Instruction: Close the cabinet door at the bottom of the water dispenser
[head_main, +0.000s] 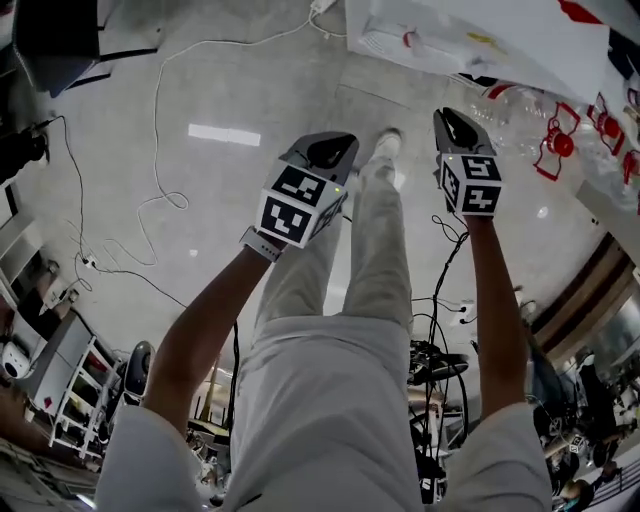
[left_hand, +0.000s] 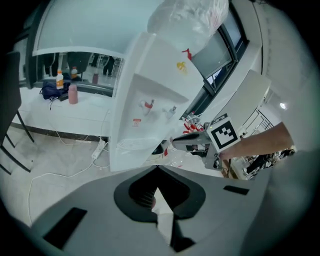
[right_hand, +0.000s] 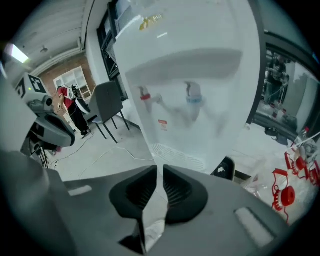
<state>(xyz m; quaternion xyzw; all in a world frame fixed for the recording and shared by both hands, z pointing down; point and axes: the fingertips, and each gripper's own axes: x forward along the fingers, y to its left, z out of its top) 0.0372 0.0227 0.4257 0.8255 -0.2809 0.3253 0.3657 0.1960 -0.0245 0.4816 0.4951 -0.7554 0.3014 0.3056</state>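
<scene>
Person is standing on a pale grey polished floor (head_main: 230, 90) & looking down past own white trousers (head_main: 330, 400), holding one tool in each hand, the two well apart. The left hand-held gripper (left_hand: 157, 172), grey w/ a black-and-white marker cube, is showing its jaws together at the tips, nothing btwn them. The right hand-held gripper (right_hand: 159, 172), same build, is showing its jaws nearly together w/ a thin slit left, also holding nothing.

A tall white plastic water dispenser (right_hand: 190, 100) is standing just ahead, at the head view's top right. It's carrying a clear plastic bottle (left_hand: 187, 20) on top, w/ a red tap (right_hand: 145, 95) & a blue tap (right_hand: 192, 92) on its front. Neither tool is touching it.

The cabinet door at its base isn't showing clearly in any view. The tools' own bodies are covering the lower front, so can't tell if it's shut or ajar.

Progress, as a judgement: no pushing is happening now. Either the door is already closed, or the push hasn't begun; pics don't settle which. If it's open, what's left is lowering one tool to the door's edge & pressing it flush.
</scene>
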